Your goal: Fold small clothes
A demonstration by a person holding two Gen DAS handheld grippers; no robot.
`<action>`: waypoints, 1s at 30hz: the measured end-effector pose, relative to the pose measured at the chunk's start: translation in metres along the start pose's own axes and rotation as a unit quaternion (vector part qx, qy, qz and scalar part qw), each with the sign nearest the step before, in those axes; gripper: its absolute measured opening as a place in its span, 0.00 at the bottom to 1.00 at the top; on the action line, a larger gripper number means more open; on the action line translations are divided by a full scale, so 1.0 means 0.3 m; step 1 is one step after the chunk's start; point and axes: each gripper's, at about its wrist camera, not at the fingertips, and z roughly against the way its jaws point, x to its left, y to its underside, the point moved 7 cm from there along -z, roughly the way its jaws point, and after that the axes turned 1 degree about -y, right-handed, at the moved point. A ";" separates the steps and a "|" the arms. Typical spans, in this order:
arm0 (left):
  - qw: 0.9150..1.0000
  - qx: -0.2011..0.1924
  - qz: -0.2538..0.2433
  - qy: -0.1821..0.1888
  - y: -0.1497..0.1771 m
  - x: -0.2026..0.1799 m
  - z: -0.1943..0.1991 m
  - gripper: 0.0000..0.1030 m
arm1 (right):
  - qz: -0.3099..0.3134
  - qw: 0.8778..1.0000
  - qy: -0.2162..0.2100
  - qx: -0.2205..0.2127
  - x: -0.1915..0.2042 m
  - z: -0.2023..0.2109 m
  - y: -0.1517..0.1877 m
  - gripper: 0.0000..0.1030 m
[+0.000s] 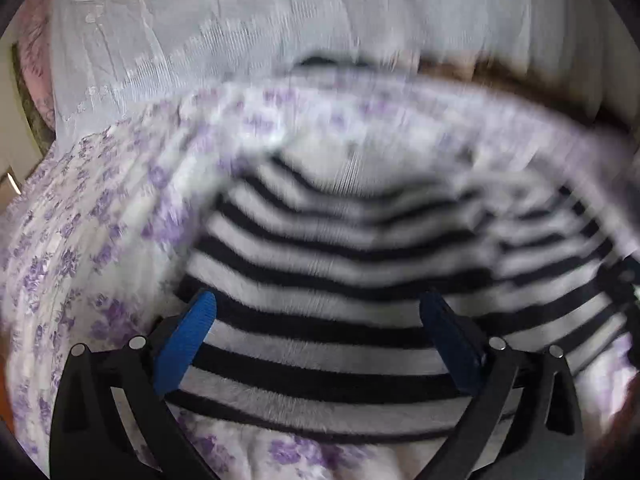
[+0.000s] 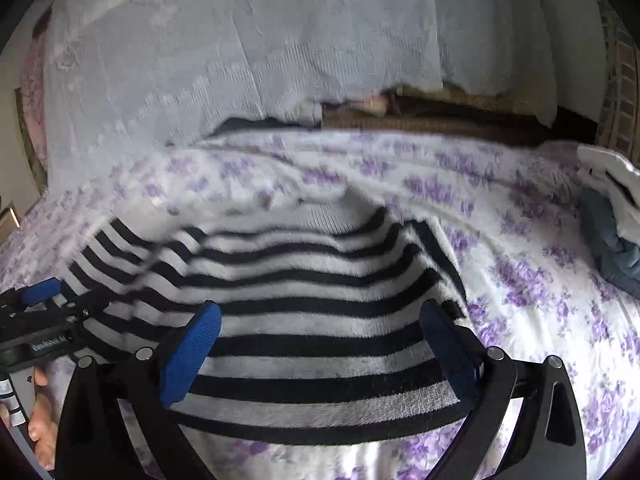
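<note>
A black-and-white striped knit top lies flat on a bed sheet printed with purple flowers. My left gripper is open, its blue pads spread wide just above the near part of the top. My right gripper is also open, its blue fingers spread over the same top near its hem. The left gripper also shows at the left edge of the right wrist view, over the top's left side. The left wrist view is blurred.
A pale grey-blue blanket is bunched at the far side of the bed. A small pile of white and blue-grey clothes sits at the right. The flowered sheet lies bare to the right of the top. A brown edge shows behind the bed.
</note>
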 end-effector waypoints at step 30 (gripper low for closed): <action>0.999 -0.033 0.006 0.005 -0.114 -0.035 -0.067 0.96 | -0.033 0.999 -0.030 -0.007 0.025 -0.104 -0.098 0.97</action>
